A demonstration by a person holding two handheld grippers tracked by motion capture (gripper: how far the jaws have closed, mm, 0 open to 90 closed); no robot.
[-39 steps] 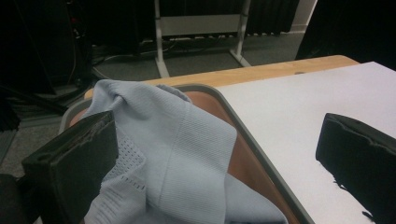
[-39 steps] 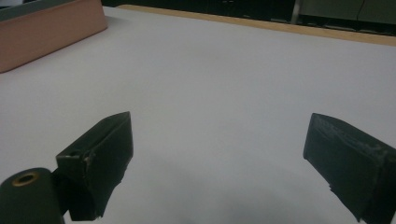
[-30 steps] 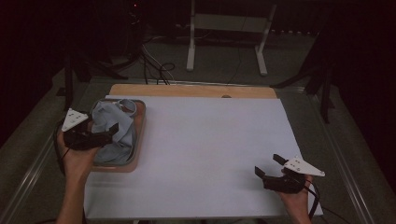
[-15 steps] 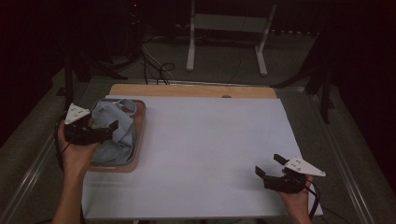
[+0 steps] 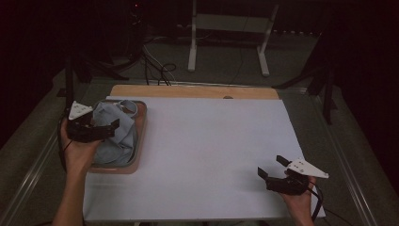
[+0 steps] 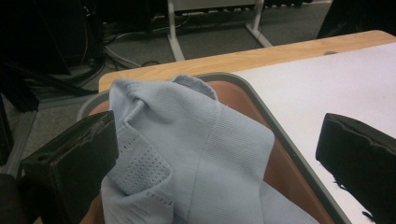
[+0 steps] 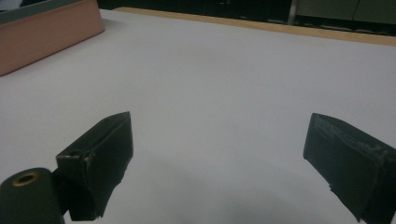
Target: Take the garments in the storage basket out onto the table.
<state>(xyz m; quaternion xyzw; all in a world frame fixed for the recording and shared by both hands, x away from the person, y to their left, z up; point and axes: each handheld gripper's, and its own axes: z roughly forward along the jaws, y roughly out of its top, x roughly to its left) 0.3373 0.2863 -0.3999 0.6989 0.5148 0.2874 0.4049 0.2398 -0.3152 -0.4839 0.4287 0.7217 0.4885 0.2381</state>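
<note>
The white table sheet (image 5: 207, 155) lies broad and bare across its middle, with a strip of wooden tabletop (image 5: 193, 91) showing past its far edge and dark floor with stand legs and cables beyond. At the sheet's left edge sits the tray (image 5: 141, 123), grey-rimmed with a brown floor, and the pale blue garment (image 5: 115, 136) is bunched inside it, one fold rising above the far rim. The left gripper (image 5: 101, 129) has climbed up the frame since a second ago and now sits above the cloth, jaws spread wide; in the left gripper view the cloth (image 6: 196, 158) bulges between them, pressing on the left jaw while the right jaw stands clear over the sheet beyond the tray's rim (image 6: 261, 100). The right gripper (image 5: 273, 169) has not budged, parked at the near right corner with jaws wide apart over bare sheet, nothing between them, and open room all the way to the tray. The near part of the tray is hidden under the left hand (image 5: 80, 153), and the surroundings are too dark to read.
</note>
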